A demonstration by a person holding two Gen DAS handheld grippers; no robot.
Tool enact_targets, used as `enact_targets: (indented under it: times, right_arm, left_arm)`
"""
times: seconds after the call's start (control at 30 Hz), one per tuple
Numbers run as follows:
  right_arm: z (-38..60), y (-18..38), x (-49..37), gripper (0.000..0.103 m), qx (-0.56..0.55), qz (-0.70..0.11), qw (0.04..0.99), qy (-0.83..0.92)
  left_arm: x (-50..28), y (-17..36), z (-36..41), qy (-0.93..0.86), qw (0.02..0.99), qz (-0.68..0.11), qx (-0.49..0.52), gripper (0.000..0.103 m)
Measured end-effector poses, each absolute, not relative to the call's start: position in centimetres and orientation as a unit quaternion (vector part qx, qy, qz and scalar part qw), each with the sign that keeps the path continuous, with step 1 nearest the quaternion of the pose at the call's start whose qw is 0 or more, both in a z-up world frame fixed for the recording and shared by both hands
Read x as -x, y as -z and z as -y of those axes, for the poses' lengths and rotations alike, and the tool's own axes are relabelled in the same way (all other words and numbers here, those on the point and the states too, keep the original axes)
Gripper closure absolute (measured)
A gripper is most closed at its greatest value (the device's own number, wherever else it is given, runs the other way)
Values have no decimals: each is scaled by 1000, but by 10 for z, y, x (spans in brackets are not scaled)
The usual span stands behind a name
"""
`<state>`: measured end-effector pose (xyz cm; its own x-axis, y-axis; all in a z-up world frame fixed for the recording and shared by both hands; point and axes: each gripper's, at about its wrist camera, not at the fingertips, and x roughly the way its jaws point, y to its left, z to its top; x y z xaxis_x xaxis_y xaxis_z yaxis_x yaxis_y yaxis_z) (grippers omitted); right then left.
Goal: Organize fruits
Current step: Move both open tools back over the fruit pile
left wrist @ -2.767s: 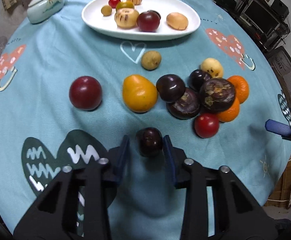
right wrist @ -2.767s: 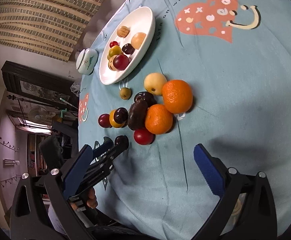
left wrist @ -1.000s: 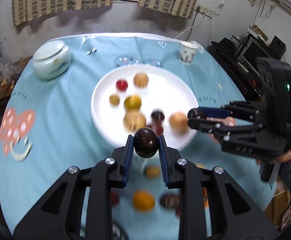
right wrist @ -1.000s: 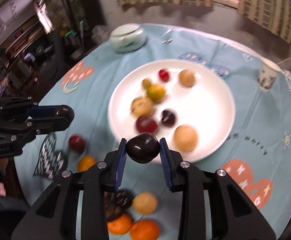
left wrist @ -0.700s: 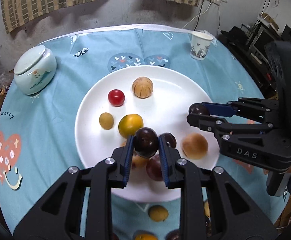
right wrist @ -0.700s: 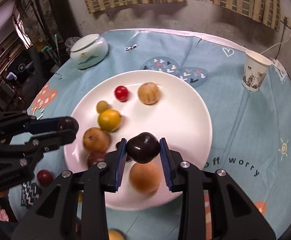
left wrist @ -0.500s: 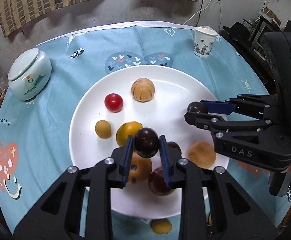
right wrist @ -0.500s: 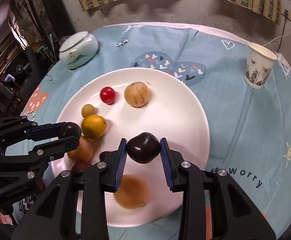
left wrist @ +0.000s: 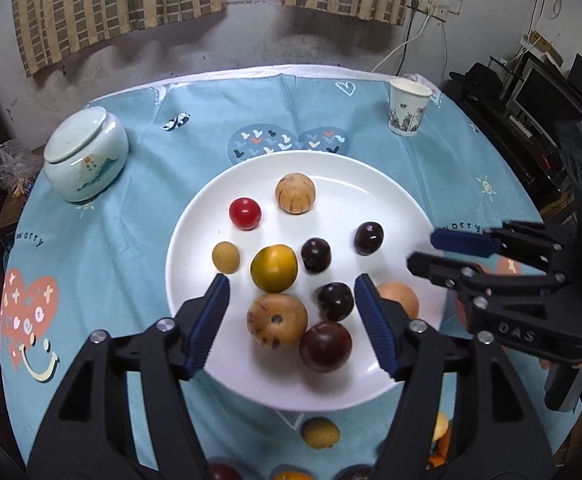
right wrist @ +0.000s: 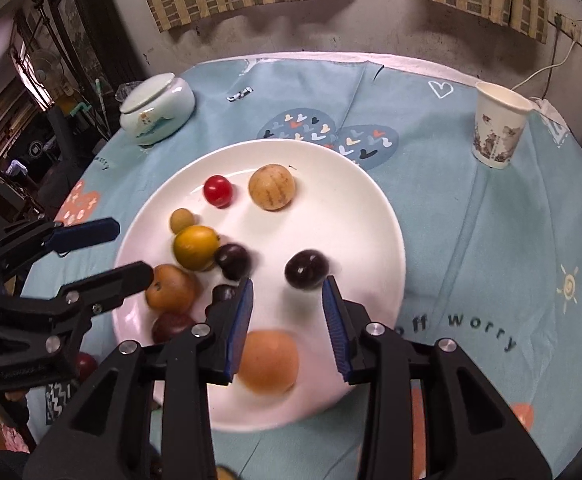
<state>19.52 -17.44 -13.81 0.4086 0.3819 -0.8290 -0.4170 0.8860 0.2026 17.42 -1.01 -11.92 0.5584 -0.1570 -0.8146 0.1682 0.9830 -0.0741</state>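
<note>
Opening over white plate (left wrist: pixel 195 216), left gripper (left wrist: pixel 291 304) and right gripper (right wrist: pixel 287 308) both now empty-jawed, two dark plums, previously clamped, now lying free on plate at (left wrist: pixel 316 255) and (right wrist: pixel 306 269); remaining loose fruit on tablecloth (left wrist: pixel 123 240) still awaiting transfer.

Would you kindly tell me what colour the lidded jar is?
Pale mint green jar, clearest in the left wrist view.
</note>
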Motion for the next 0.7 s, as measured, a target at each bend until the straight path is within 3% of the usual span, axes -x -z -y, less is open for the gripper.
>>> enact_targets:
  times: [0.13, 0.27, 0.3, 0.33, 0.37, 0.7]
  right_arm:
    - [188, 123, -146, 66, 6, -486, 842, -233]
    - [203, 115, -91, 64, -19, -484, 842, -236]
    - [208, 116, -78, 57, -27, -488, 840, -235]
    - [213, 118, -58, 32, -37, -495, 838, -227]
    - [216, 119, -46, 28, -43, -496, 838, -224]
    - [198, 169, 70, 28, -56, -546, 807, -218]
  left_arm:
    - [-143, 102, 4, 93, 892, -441, -10, 26]
    - [-101, 89, -13, 87, 900, -427, -13, 23]
    - [-90, 88, -19, 85, 901, -426, -13, 23]
    - [-80, 87, -25, 82, 901, -426, -15, 23]
    - [-64, 88, -34, 78, 901, -426, -16, 23]
    - [39, 144, -77, 62, 855, -515, 17, 23]
